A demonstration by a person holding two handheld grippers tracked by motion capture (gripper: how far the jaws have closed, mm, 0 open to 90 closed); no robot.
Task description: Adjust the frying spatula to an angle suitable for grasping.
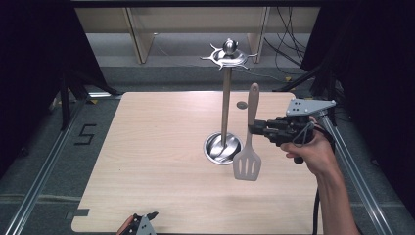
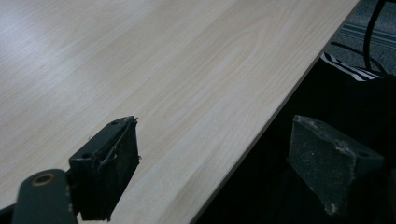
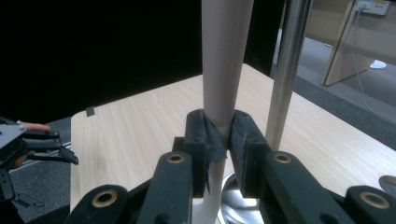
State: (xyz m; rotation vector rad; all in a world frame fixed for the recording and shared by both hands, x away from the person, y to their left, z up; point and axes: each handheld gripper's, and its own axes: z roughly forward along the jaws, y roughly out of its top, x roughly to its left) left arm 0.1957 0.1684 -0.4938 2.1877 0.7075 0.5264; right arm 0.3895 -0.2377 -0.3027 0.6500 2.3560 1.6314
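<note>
The right tongs [image 1: 255, 129] clench the handle of a slotted spatula [image 1: 248, 147], holding it upright above the table [image 1: 161, 161] beside the metal utensil stand [image 1: 225, 103]. The left tongs [image 2: 210, 172] gape, released, at the near table edge.

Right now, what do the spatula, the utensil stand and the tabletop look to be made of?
Spatula: matte beige, likely plastic or silicone; no shine, uniform colour, slotted blade. It hangs upright in the right tool.
Utensil stand: polished metal, probably steel; its pole and dish base give mirror reflections.
Tabletop: pale wood grain, smooth with a slight sheen; laminate or veneer, cannot tell which.
</note>
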